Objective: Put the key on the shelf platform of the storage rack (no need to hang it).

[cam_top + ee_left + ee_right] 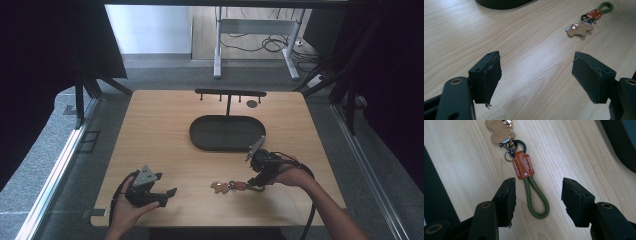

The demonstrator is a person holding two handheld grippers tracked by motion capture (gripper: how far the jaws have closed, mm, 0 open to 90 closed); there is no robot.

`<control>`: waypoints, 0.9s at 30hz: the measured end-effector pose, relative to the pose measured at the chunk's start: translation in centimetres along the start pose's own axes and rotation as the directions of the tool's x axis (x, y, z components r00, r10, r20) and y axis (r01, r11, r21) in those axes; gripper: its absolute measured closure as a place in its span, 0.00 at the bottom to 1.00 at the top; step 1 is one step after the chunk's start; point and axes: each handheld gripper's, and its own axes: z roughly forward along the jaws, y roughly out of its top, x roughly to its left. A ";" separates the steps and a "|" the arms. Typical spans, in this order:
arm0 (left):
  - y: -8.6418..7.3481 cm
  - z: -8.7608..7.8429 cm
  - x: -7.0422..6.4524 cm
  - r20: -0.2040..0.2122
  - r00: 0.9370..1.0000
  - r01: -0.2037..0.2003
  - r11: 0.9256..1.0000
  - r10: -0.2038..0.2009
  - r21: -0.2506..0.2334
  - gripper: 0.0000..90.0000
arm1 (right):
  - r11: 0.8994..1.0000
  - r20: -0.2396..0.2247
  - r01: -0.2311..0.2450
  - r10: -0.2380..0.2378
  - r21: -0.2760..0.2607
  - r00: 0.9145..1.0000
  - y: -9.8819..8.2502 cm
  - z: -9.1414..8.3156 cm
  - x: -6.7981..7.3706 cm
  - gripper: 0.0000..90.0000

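Keychain (524,167) found lying flat on counter (150,135), near front edge, right of centre. Green cord loop (537,200) noted between fingers of right gripper (537,202); fingers released, spread either side of loop, no contact seen. Orange leather tab (524,165) and tan bear-shaped charm (499,131) observed beyond loop. Left gripper (536,77) held low over counter, well apart from keychain; fingers released, nothing between. Dark oval tray (227,132) recorded behind keychain, peg rack (230,93) behind tray.
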 end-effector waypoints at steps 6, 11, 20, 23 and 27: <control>0.0 -0.1 0.0 0.001 1.000 -0.001 1.000 0.001 -0.002 0.26 | 0.998 -0.015 0.039 -0.038 0.042 0.999 1.2 1.2 0.6 0.55; 0.1 -0.4 0.0 -0.001 1.000 0.000 1.000 0.000 -0.003 0.26 | 0.995 -0.011 0.074 -0.073 0.059 0.997 1.7 2.1 0.8 0.57; 0.1 -0.4 0.0 -0.002 1.000 0.002 1.000 -0.002 0.000 0.26 | 0.992 -0.026 0.092 -0.090 0.088 0.996 2.4 3.4 1.2 0.61; 0.1 -0.4 0.0 -0.002 1.000 0.002 1.000 -0.002 0.000 0.26 | 0.988 -0.018 0.108 -0.107 0.114 0.994 2.5 4.0 1.2 0.62; 0.1 -0.4 0.1 -0.005 1.000 0.004 1.000 -0.004 0.001 0.26 | 0.984 -0.023 0.121 -0.119 0.129 0.993 2.7 4.4 1.3 0.64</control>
